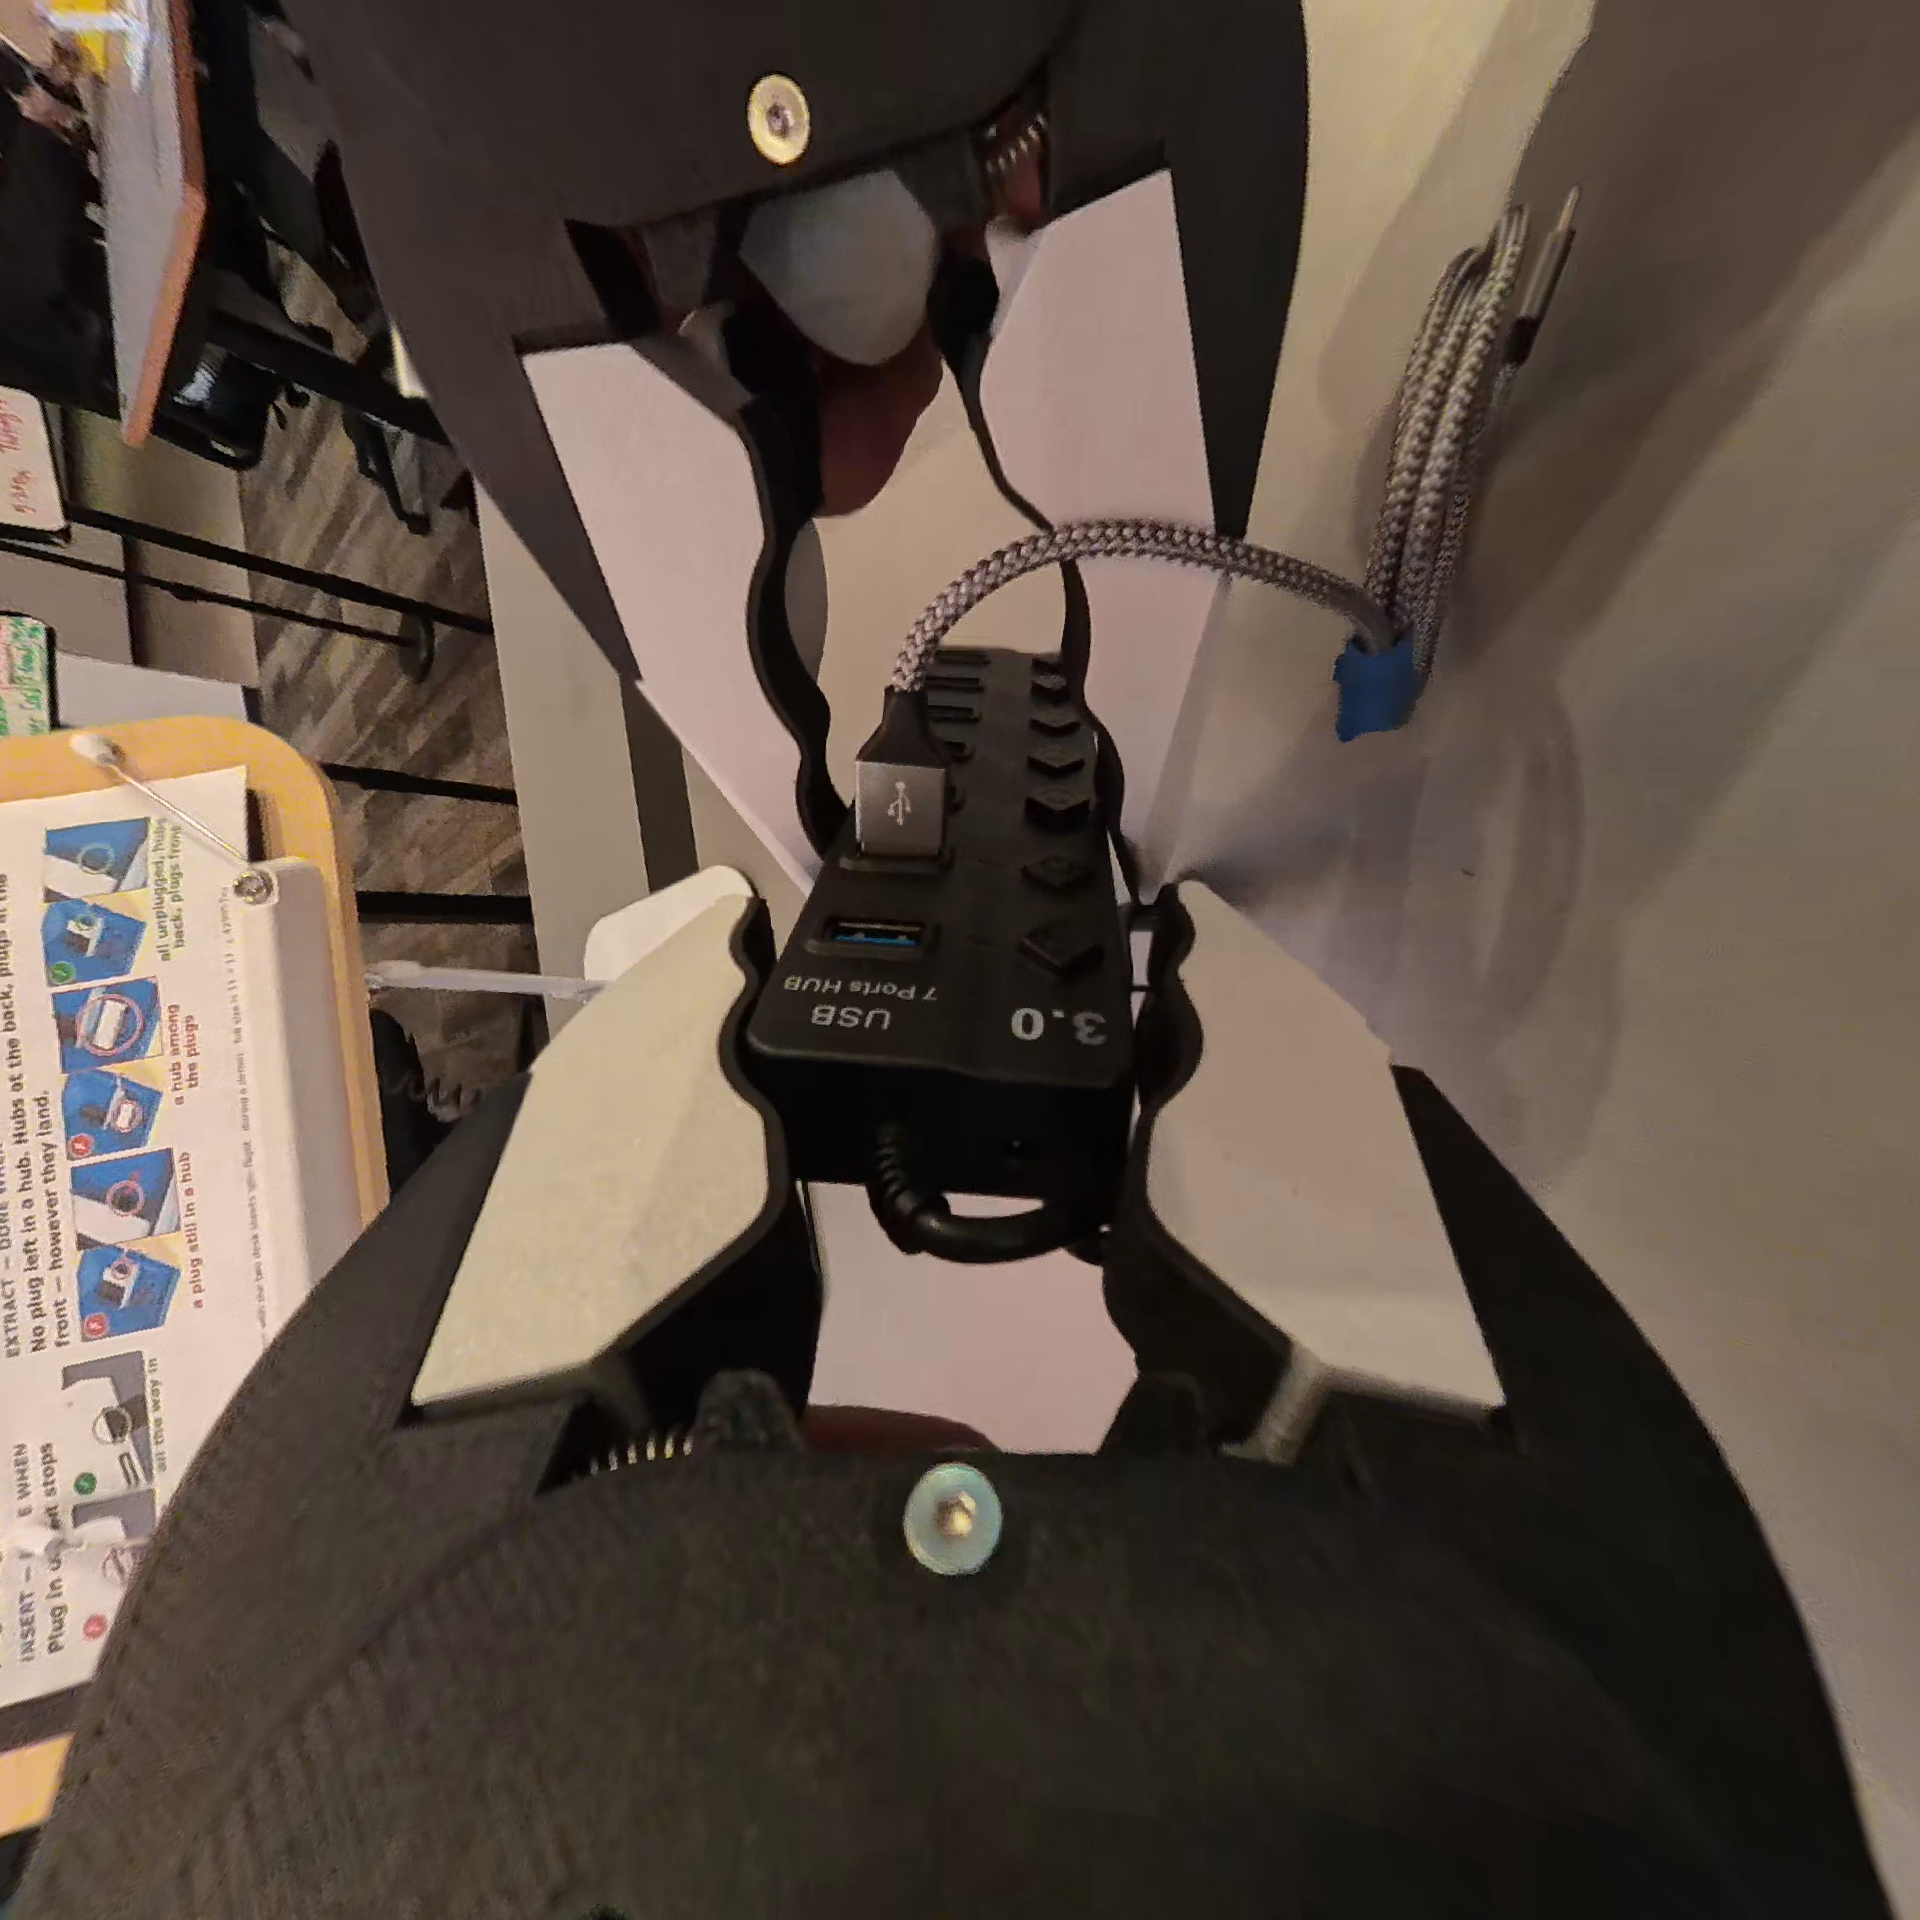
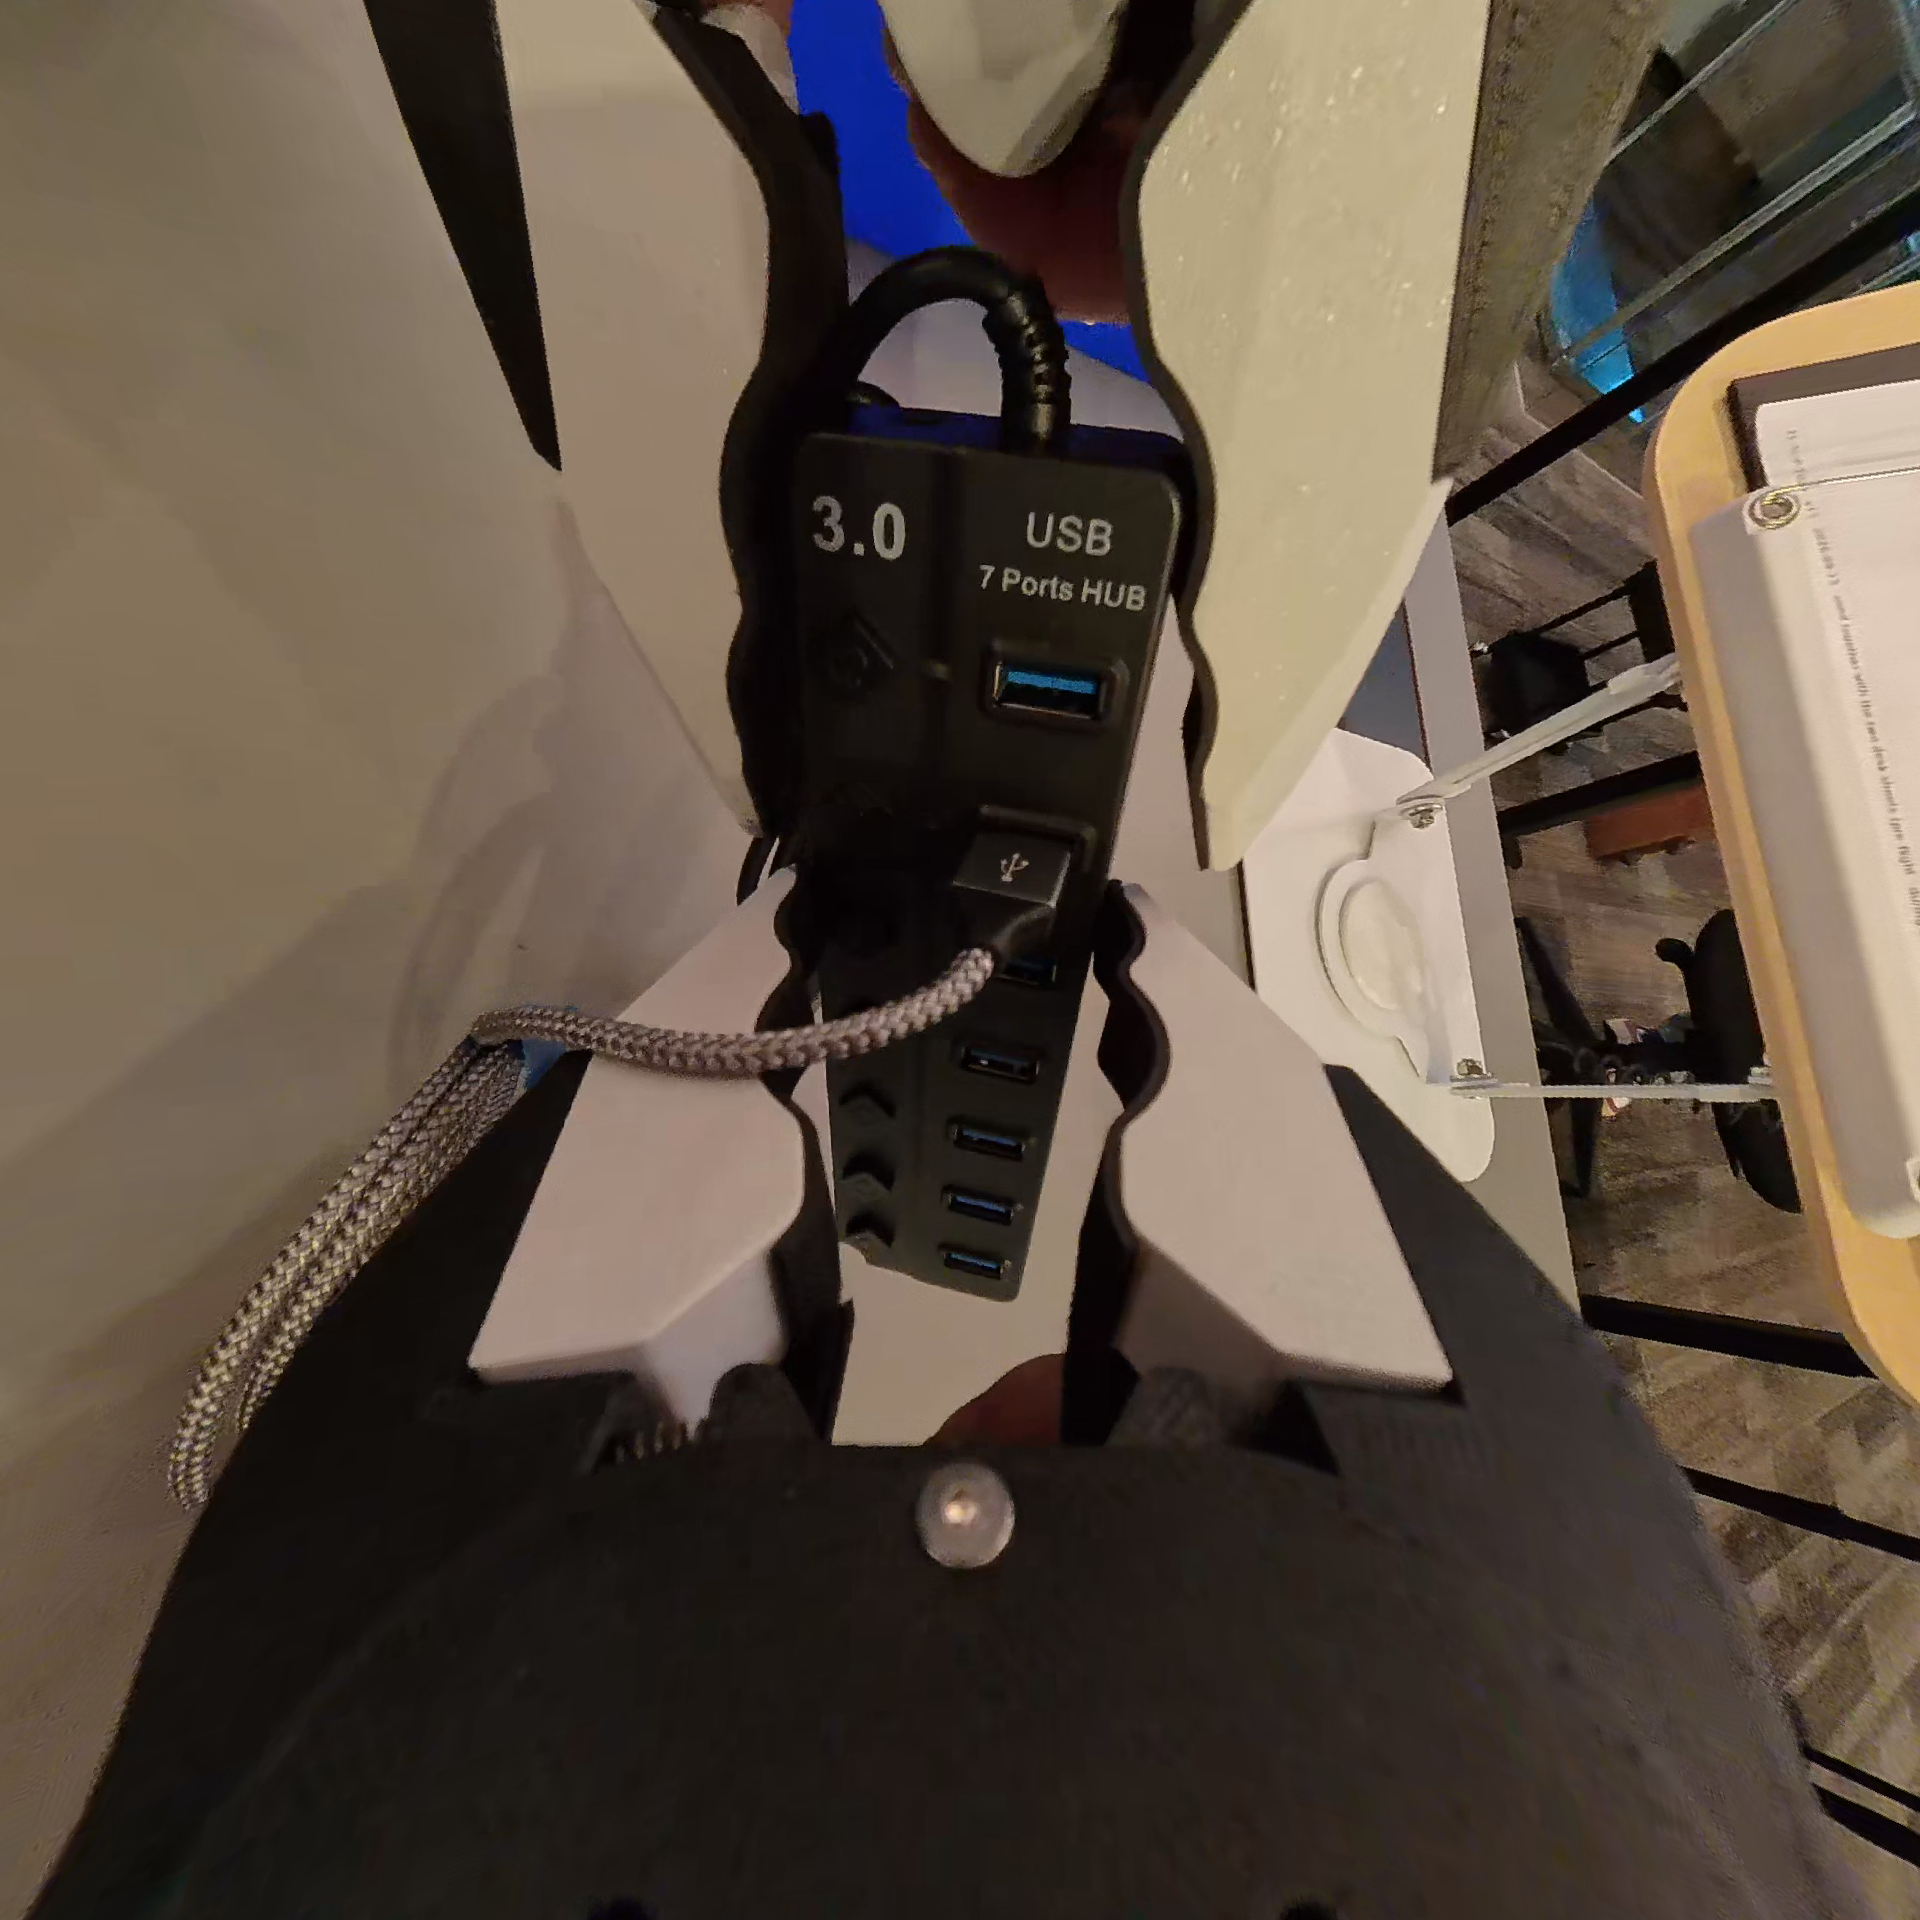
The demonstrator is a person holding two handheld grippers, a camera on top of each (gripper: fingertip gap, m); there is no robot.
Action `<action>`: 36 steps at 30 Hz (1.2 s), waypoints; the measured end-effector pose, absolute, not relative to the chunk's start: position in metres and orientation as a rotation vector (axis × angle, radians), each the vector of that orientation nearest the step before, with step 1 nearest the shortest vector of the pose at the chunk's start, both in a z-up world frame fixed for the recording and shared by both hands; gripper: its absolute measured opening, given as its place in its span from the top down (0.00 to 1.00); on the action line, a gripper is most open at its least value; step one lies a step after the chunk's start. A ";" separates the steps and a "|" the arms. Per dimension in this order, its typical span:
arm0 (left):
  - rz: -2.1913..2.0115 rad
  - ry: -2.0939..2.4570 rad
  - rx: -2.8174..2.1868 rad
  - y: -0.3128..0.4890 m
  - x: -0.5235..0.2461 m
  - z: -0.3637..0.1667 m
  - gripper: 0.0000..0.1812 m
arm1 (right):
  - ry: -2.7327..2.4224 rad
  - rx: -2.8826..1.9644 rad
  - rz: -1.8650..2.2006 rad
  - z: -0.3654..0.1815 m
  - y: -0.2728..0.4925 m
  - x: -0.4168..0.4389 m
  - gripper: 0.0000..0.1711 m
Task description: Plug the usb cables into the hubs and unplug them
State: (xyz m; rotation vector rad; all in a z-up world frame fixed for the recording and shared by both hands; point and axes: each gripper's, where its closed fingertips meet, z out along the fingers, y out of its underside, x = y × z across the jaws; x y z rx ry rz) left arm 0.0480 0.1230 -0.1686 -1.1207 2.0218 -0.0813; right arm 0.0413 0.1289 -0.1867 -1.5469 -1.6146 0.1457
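Far left, left wrist view: one printed sheet (image 1: 114,1195) with coloured picture panels, lying on a pale wooden board (image 1: 312,790) with rounded corners.

Centre: one hub (image 1: 940,1039), a long black matt plastic bar, lying over the white bench (image 1: 1662,935); cannot tell whether resting on it. Clamped at its lettered end by the left gripper (image 1: 961,909), jaws closed on the two long sides, white wedge-shaped fingers (image 1: 623,1143) edged with wavy black pads.

Counted on the hub's top face, right wrist view: seven ports in one row, blue inside, and a parallel row of diamond-shaped black buttons. One port filled, the second from the lettered end, by one plug (image 2: 1003,873) of brushed metal with a black collar. Six ports open.

One thick black ribbed lead (image 2: 1029,343) looping out of the hub's lettered end.

Right gripper (image 2: 954,899) straddling the hub level with the plug, jaws narrow and close against the hub's sides; cannot tell whether gripping.

Right, left wrist view: one grey-and-white braided cable (image 1: 1143,545) arching from the plug across to a coil (image 1: 1444,436) of several loops, bound by one blue tie (image 1: 1371,686), lying on the bench.
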 end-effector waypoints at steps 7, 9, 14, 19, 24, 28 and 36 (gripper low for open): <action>-0.130 2.000 -1.110 0.126 0.050 -0.168 0.63 | -1.607 -1.567 0.132 -0.186 0.131 0.045 0.70; -0.104 1.985 -1.099 0.128 0.050 -0.168 0.61 | -1.588 -1.570 0.143 -0.185 0.133 0.044 0.70; -0.050 1.971 -1.081 0.129 0.055 -0.168 0.43 | -1.569 -1.573 0.194 -0.178 0.129 0.042 0.70; -0.018 1.975 -1.040 0.130 0.054 -0.167 0.50 | -1.590 -1.571 0.151 -0.180 0.127 0.041 0.70; -0.015 1.987 -1.034 0.131 0.052 -0.168 0.55 | -1.599 -1.585 0.083 -0.181 0.128 0.042 0.70; -0.058 1.975 -1.006 0.132 0.054 -0.168 0.55 | -1.591 -1.599 0.069 -0.181 0.130 0.045 0.70; -0.117 1.972 -0.997 0.133 0.054 -0.168 0.57 | -1.584 -1.600 0.102 -0.181 0.130 0.044 0.70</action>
